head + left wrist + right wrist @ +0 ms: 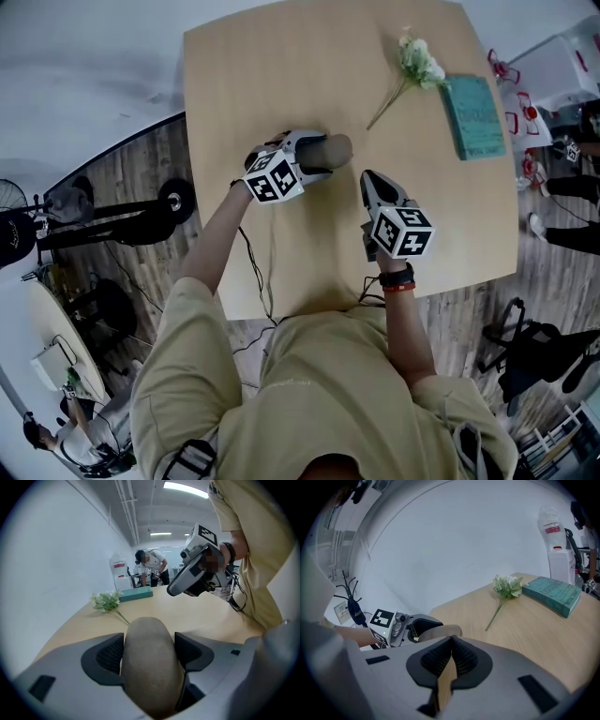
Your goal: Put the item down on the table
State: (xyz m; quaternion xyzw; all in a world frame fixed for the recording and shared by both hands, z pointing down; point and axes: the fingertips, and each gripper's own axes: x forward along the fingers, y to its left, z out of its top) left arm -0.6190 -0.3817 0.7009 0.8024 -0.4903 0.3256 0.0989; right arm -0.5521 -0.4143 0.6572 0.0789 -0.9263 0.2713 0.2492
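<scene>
We read this as the carrying stage of the put-down, with the release not yet made. Our left gripper (317, 156) has its jaws clamped on either side of the brown, oblong item (151, 663), whose rounded end sticks out past the pads toward the flower sprig (417, 61). The item sits over the table (281, 75), well short of the sprig and on the person's side of it; no view lets us say whether its underside already touches the wood. Our right gripper (368, 180) hangs nearer the sprig's stem end than the left one does, its jaws pressed together with nothing between them (only bare tabletop shows through the slit). The teal book (476, 114) lies just beyond the sprig, away from both grippers. In our judgement, the next move calls for lowering the left gripper until the item rests on the wood, then spreading the jaws gently. Its rounded shape suggests it could roll once freed, so a level, slow release seems wise.
</scene>
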